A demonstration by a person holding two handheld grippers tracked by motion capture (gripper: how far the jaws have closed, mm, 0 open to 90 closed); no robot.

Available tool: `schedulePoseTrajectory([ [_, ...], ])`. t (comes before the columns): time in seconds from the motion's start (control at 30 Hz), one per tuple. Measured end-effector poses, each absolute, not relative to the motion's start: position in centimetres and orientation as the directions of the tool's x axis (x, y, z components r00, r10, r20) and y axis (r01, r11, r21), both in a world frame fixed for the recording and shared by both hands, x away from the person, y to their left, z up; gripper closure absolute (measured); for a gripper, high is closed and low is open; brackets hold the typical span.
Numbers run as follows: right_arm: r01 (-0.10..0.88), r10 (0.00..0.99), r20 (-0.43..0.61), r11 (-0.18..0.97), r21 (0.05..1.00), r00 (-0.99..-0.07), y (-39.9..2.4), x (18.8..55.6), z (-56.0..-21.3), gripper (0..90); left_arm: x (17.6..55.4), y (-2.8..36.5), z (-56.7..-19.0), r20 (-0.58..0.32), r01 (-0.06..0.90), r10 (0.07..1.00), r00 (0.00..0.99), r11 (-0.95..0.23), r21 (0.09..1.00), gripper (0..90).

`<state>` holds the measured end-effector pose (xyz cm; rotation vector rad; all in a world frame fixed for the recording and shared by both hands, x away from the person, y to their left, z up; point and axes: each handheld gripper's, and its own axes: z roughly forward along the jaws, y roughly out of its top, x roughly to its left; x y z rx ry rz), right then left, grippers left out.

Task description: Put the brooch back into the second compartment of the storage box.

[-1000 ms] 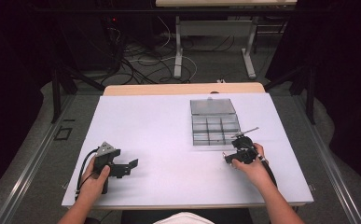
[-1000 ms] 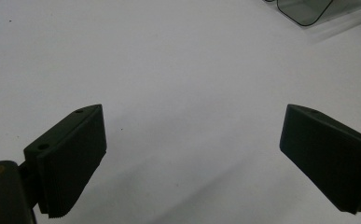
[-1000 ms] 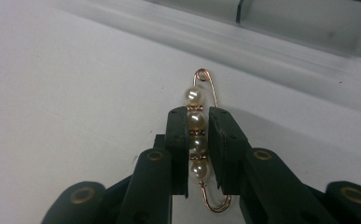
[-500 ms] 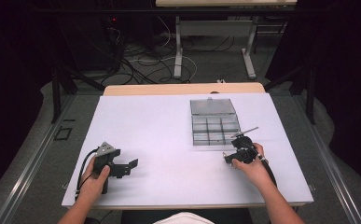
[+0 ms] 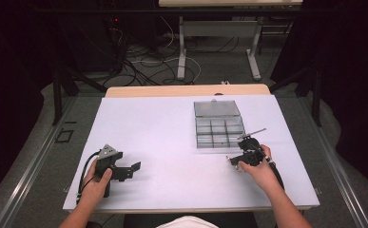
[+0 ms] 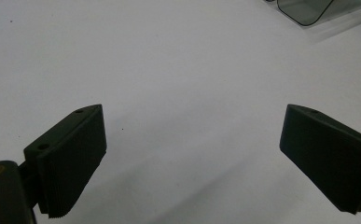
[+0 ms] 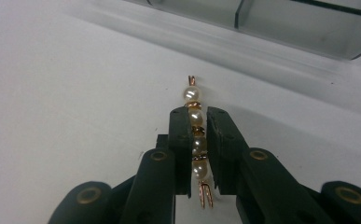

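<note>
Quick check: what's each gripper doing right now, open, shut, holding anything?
Left gripper: open, nothing between its jaws, above the bare white table.
Right gripper: shut on a pearl bead strand, near the clear compartment box.

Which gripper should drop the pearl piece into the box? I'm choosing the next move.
Right. The right gripper is shut on the pearl piece beside the box. The left gripper is open, holding nothing, far across the table.

free: white worktop (image 5: 172,137) bare between both hands, wide lane | obstacle: clear plastic compartment box with open lid (image 5: 218,124), just beyond right hand-held gripper (image 5: 245,156) | left hand-held gripper (image 5: 133,167): open surface ahead
</note>
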<state>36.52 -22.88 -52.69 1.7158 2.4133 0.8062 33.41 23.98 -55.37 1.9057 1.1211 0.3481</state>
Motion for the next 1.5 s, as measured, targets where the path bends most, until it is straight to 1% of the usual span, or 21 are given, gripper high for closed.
schedulePoseTrajectory([
  [0.17, 0.86, 0.895, 0.252, 0.223, 0.458, -0.367, -23.0, 36.4, -52.4, 80.9, 33.4, 24.0, -55.4, -0.179, 0.568, 0.813, 0.555, -0.213, 0.795, 7.3],
  [0.23, 0.855, 0.892, 0.248, 0.233, 0.464, -0.378, -23.1, 36.4, -52.4, 80.9, 33.4, 24.0, -55.4, -0.179, 0.568, 0.812, 0.555, -0.213, 0.795, 7.3],
  [0.5, 0.857, 0.894, 0.252, 0.225, 0.464, -0.371, -23.1, 36.4, -52.2, 80.9, 33.4, 24.0, -55.4, -0.179, 0.568, 0.812, 0.556, -0.213, 0.795, 7.3],
  [0.6, 0.848, 0.89, 0.247, 0.234, 0.476, -0.384, -23.3, 36.4, -52.2, 80.9, 33.4, 24.0, -55.4, -0.179, 0.568, 0.812, 0.556, -0.214, 0.795, 7.3],
  [1.03, 0.844, 0.891, 0.251, 0.222, 0.487, -0.379, -23.6, 36.4, -51.4, 80.9, 33.4, 24.0, -55.4, -0.17, 0.565, 0.812, 0.559, -0.223, 0.795, 7.5],
  [1.3, 0.83, 0.875, 0.255, 0.244, 0.502, -0.411, -24.0, 36.9, -50.1, 80.9, 33.4, 23.9, -55.4, -0.176, 0.568, 0.814, 0.554, -0.215, 0.794, 7.5],
  [1.43, 0.835, 0.875, 0.258, 0.244, 0.494, -0.409, -23.9, 37.1, -49.7, 80.9, 33.4, 23.9, -55.4, -0.177, 0.57, 0.814, 0.553, -0.215, 0.793, 7.5],
  [1.5, 0.827, 0.869, 0.254, 0.26, 0.498, -0.426, -23.9, 37.4, -49.3, 80.9, 33.4, 23.9, -55.4, -0.177, 0.57, 0.814, 0.553, -0.215, 0.793, 7.5],
])
